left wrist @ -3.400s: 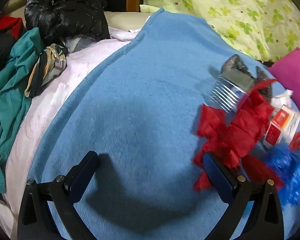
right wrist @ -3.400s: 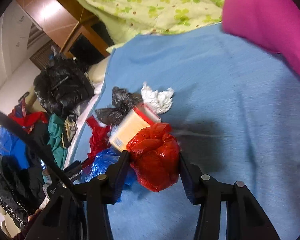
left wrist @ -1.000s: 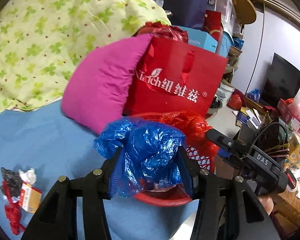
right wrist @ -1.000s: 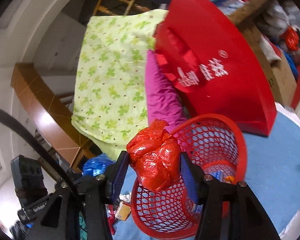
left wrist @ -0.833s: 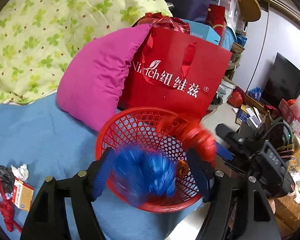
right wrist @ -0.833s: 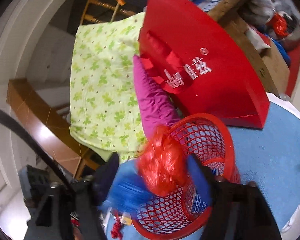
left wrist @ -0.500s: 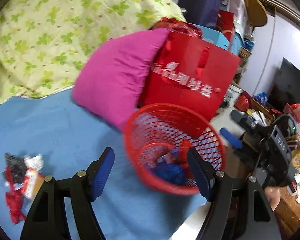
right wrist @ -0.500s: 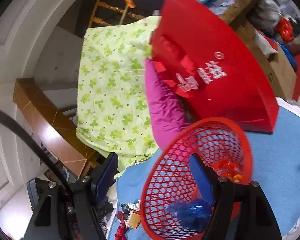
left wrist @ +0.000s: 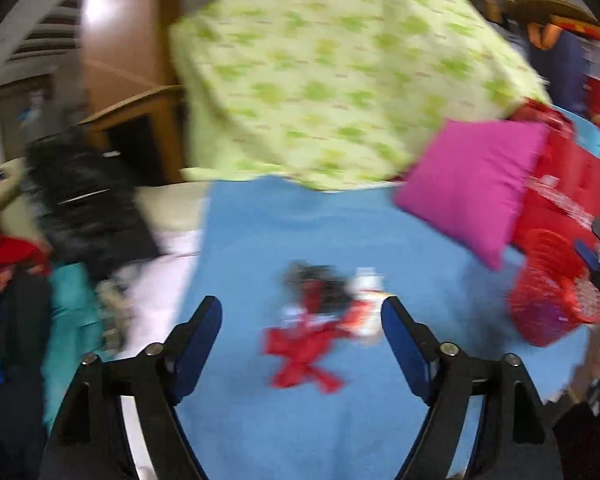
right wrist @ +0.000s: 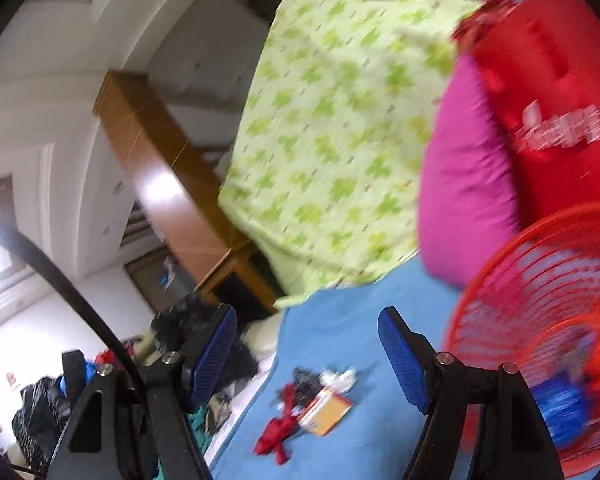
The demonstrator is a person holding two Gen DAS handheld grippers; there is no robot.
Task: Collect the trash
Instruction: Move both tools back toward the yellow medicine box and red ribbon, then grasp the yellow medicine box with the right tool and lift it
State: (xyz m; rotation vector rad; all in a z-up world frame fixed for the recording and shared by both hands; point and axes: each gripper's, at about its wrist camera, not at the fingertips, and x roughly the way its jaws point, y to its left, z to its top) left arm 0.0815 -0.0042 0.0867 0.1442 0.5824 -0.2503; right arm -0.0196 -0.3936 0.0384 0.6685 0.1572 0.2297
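Mid-cleanup on the blue blanket (left wrist: pixel 260 432): my left gripper (left wrist: pixel 302 322) is opening, empty; my right gripper (right wrist: pixel 308 344) stands wide, empty. The red basket (right wrist: pixel 488 280) already holds a blue bag (right wrist: pixel 560 404); red scraps (left wrist: pixel 304 354), a carton (right wrist: pixel 326 408) and wrappers remain.

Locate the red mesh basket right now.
The red mesh basket sits on the blue blanket at the right edge of both wrist views, just in front of the pink pillow and the red gift bag.
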